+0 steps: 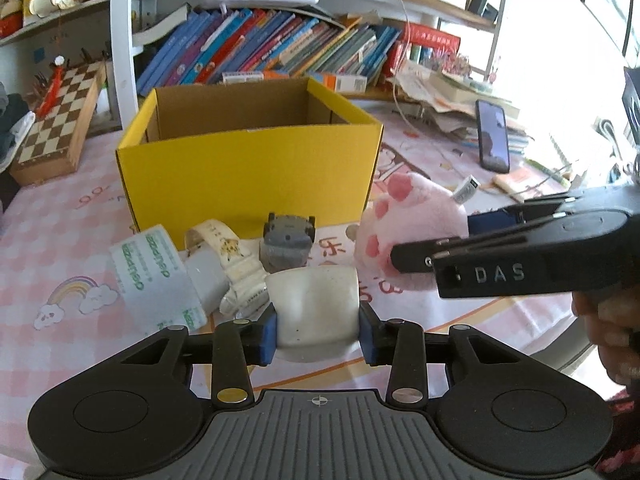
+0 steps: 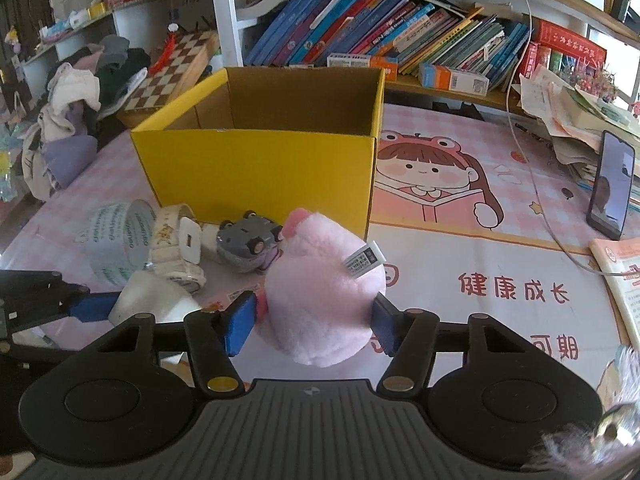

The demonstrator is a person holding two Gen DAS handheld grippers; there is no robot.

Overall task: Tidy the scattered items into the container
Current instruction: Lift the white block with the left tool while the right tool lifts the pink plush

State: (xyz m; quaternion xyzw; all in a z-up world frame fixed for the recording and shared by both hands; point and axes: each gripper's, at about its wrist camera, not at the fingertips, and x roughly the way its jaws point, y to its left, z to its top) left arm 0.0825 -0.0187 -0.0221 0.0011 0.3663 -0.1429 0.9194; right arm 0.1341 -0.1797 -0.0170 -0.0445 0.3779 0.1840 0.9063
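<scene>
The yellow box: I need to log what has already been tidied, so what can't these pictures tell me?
- Yellow box floor: both views, hidden by its front wall.
- White cup underside: left view, cut off by the gripper body.
- Plush paw label text: right view, too small.

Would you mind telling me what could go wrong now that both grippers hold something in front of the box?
The left gripper pinches a smooth white cup near its end; it might slip. The right gripper squeezes a soft pink plush paw, which may squirm loose. The grippers sit close and could collide over the yellow box.
</scene>
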